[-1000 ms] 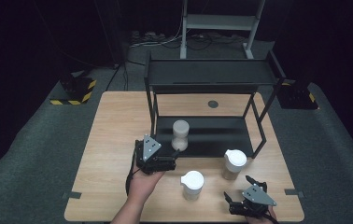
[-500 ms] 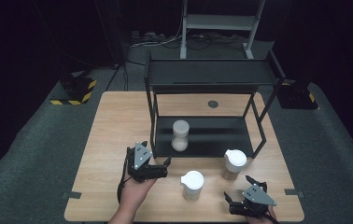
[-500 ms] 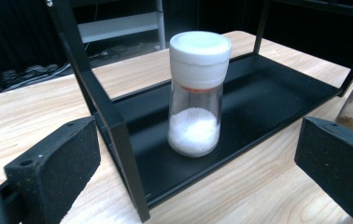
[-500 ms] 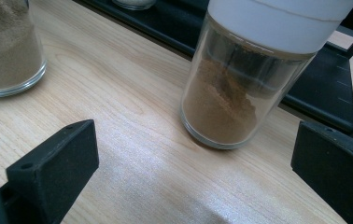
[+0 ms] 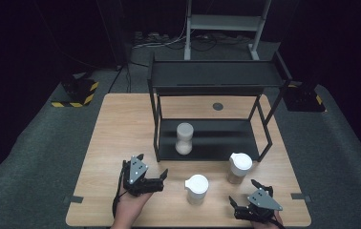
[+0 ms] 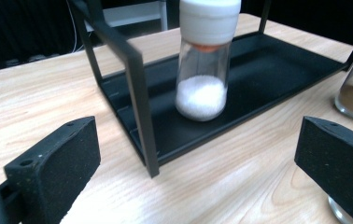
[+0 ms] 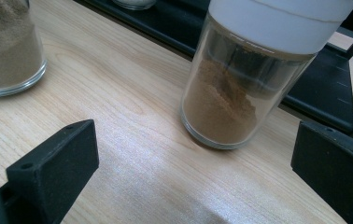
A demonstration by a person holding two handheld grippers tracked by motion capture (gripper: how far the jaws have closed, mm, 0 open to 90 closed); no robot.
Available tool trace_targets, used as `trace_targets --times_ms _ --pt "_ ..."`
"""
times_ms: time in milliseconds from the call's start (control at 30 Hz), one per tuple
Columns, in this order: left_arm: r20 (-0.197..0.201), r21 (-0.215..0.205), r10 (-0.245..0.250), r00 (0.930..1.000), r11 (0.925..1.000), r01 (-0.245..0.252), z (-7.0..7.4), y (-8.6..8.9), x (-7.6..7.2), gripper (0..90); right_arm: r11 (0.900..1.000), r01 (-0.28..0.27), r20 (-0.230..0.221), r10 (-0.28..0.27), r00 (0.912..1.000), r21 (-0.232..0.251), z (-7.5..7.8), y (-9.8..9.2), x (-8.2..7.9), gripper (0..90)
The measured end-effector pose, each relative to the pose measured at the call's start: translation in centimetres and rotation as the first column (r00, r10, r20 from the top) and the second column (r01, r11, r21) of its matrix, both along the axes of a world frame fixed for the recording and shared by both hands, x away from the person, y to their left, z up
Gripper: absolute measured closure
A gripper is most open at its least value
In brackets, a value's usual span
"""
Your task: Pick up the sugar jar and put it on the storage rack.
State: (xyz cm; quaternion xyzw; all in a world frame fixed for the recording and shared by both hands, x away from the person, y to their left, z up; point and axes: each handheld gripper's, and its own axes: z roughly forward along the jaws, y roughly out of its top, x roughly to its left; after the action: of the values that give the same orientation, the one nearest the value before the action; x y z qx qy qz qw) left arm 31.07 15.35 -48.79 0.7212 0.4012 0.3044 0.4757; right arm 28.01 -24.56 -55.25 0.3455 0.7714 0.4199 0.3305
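Observation:
A clear jar of white granules [image 5: 184,138] [image 6: 202,70] with a white lid stands on the lower shelf of the black rack [image 5: 226,145] [image 6: 139,102]. My left gripper [image 5: 152,165] [image 6: 193,172] is open on the table in front of the rack's left post, apart from that jar. Two white-lidded jars of brown powder stand on the table: one near the rack's right front leg [image 5: 239,167] [image 7: 240,93], one more central [image 5: 196,188] [image 7: 6,51]. My right gripper [image 5: 243,192] [image 7: 193,172] is open, low at the near right, facing the right-hand brown jar with nothing between its jaws.
The rack's top shelf [image 5: 217,74] overhangs the lower one, and thin posts stand at its corners. The wooden table [image 5: 121,129] has bare room on its left side. The near table edge lies just behind both grippers. A dark round mark [image 5: 217,106] sits behind the rack.
My left gripper has drawn back from the white-granule jar toward the near left of the table. The jar stays on the shelf. The right gripper has not moved.

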Motion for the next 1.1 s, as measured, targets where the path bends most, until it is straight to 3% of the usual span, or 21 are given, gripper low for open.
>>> trace_targets --times_ms 500,633,800,1000,1100 --pt "-0.047 0.055 0.012 0.9988 0.9984 -0.009 -3.8 1.8 -1.1 0.2 1.0 0.0 0.002 0.0 1.0 -0.004 0.0 0.0 0.0 0.0" --pt "-0.065 0.087 0.016 0.9977 0.9962 -0.01 -4.9 2.0 -1.3 0.2 1.0 0.004 0.002 -0.004 1.0 -0.002 0.0 0.0 0.0 0.0" --pt "-0.095 0.142 0.023 0.9952 0.9899 -0.009 -6.3 2.1 -1.6 0.2 1.0 0.007 0.003 -0.007 1.0 -0.004 0.0 0.0 0.0 0.0" --pt "-0.107 0.199 0.025 0.9939 0.98 -0.003 -6.4 1.6 -1.5 0.2 1.0 0.016 0.001 -0.016 0.9999 -0.004 0.0 0.0 0.0 0.0" --pt "-0.109 0.207 0.024 0.9938 0.9783 -0.001 -6.4 1.5 -1.5 0.5 1.0 0.018 0.0 -0.018 0.9998 -0.005 0.0 0.1 0.0 0.0"
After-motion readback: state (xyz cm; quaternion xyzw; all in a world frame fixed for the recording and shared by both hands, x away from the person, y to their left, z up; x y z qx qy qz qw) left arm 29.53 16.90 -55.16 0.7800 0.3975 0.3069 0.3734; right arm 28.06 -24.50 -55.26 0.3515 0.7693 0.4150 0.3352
